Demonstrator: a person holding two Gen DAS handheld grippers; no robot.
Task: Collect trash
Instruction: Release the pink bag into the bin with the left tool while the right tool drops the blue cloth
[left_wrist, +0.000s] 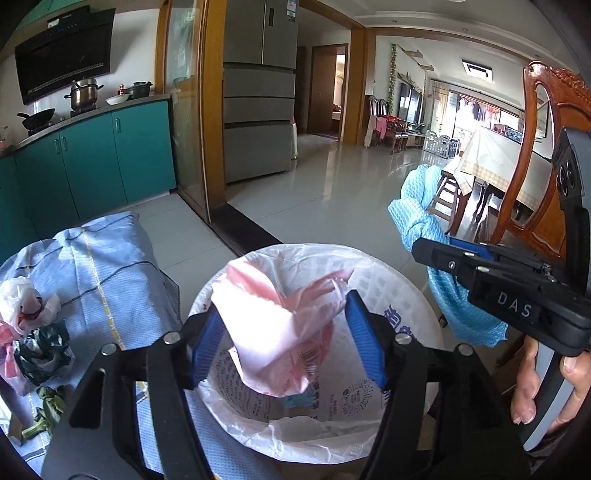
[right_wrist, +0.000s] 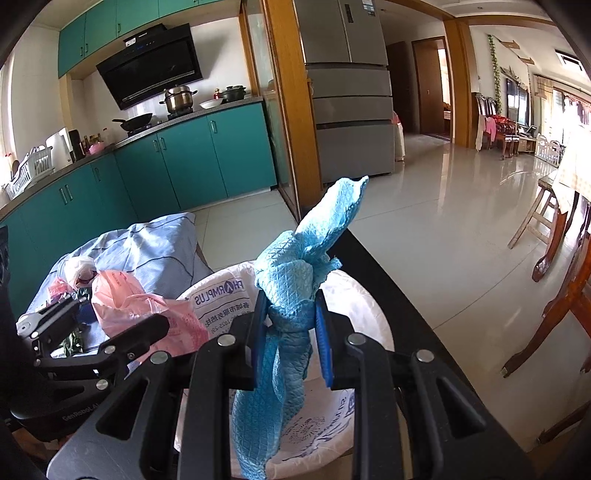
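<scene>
Pink, thin and crumpled: a plastic bag (left_wrist: 273, 332) hangs between the blue pads of the left tongs (left_wrist: 286, 341), directly over the mouth of a round bin lined with a white printed plastic bag (left_wrist: 406, 295). The left tongs stand wide; the right pad is clear of the bag, and whether the left pad touches it cannot be told. No earlier view is given.

Light blue, quilted cloth (right_wrist: 295, 295): pinched at its middle by the right tongs (right_wrist: 291, 325), which are narrow and clamped on it, above the same bin (right_wrist: 369, 295); its ends stick up and trail down into the liner.

Beside the bin, a tabletop under pale blue striped cloth (left_wrist: 110, 258) carries further crumpled bags (left_wrist: 29, 306) and green vegetable scraps (left_wrist: 44, 410).

A person's hand (left_wrist: 543, 384) grips the right tool's handle.
</scene>
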